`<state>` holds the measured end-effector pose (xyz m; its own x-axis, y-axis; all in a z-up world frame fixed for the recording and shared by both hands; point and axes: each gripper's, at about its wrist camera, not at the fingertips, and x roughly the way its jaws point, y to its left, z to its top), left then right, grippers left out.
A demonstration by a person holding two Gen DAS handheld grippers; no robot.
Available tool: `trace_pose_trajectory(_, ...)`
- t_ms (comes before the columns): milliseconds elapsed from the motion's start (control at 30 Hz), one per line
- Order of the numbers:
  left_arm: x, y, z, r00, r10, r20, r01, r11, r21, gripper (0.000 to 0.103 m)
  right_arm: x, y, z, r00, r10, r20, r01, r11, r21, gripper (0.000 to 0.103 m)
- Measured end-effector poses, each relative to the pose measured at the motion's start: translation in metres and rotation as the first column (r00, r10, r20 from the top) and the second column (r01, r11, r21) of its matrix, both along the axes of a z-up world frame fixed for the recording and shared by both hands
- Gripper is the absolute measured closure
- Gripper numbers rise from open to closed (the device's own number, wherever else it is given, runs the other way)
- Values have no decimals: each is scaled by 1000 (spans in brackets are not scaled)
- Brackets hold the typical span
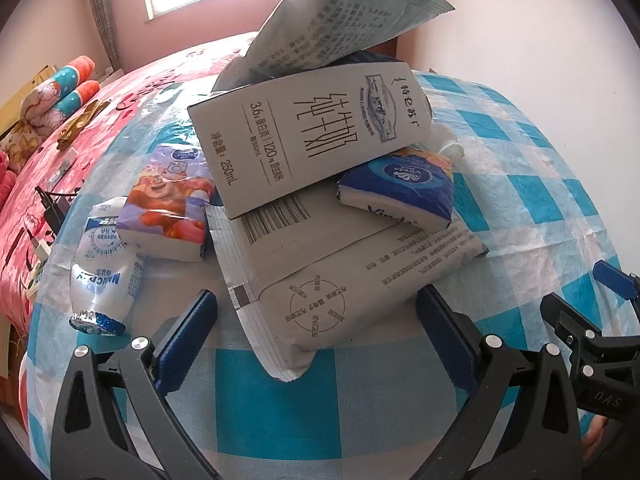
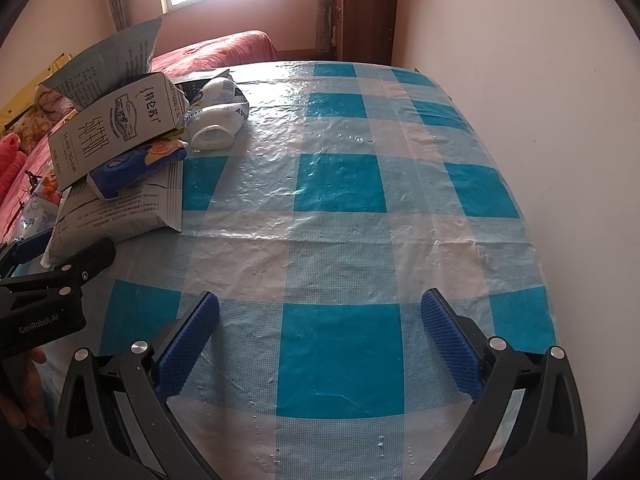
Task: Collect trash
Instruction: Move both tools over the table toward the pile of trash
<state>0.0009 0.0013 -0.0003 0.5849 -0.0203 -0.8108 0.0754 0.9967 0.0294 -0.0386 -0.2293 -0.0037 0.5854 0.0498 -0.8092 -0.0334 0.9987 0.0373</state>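
Observation:
A heap of trash lies on the blue-checked table. In the left wrist view a white milk carton (image 1: 308, 136) leans on a large grey-white bag (image 1: 332, 272). A torn grey wrapper (image 1: 344, 24) stands behind it. A blue tissue pack (image 1: 400, 188), a cartoon tissue pack (image 1: 168, 208) and a crushed plastic bottle (image 1: 104, 264) lie around them. My left gripper (image 1: 316, 316) is open, its jaws on either side of the bag's near end. My right gripper (image 2: 320, 316) is open and empty over bare tablecloth; the heap, with the carton (image 2: 116, 124), lies to its left.
The tablecloth (image 2: 340, 184) covers the table, which stands against a white wall on the right. A bed with a red patterned cover (image 1: 80, 128) runs along the table's left side. A wooden cabinet (image 2: 368, 8) stands at the back. A crumpled white bottle (image 2: 216, 120) lies behind the heap.

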Motion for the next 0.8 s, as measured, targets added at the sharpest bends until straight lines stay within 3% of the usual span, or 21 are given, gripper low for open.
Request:
trace_pose_trajectory(167, -1, 8, 4, 1000, -3, 26, 3, 1000, 11, 4, 0, 3, -1, 1000, 6, -24, -6, 1000, 0, 4)
trace_pose_trajectory(433, -32, 17, 52, 975, -45, 218, 15, 991, 134, 4, -27, 1, 7, 1000, 20, 2, -20, 995, 98, 4)
trace_pose_trajectory(567, -47, 15, 78, 957, -32, 288, -14, 988, 157, 4, -41, 3, 26, 997, 21, 70, -28, 995, 99, 4)
trace_pose_trajectory(800, -76, 41, 121, 927, 19, 375, -70, 990, 124, 4, -69, 10, 83, 967, 42, 252, -64, 995, 79, 4)
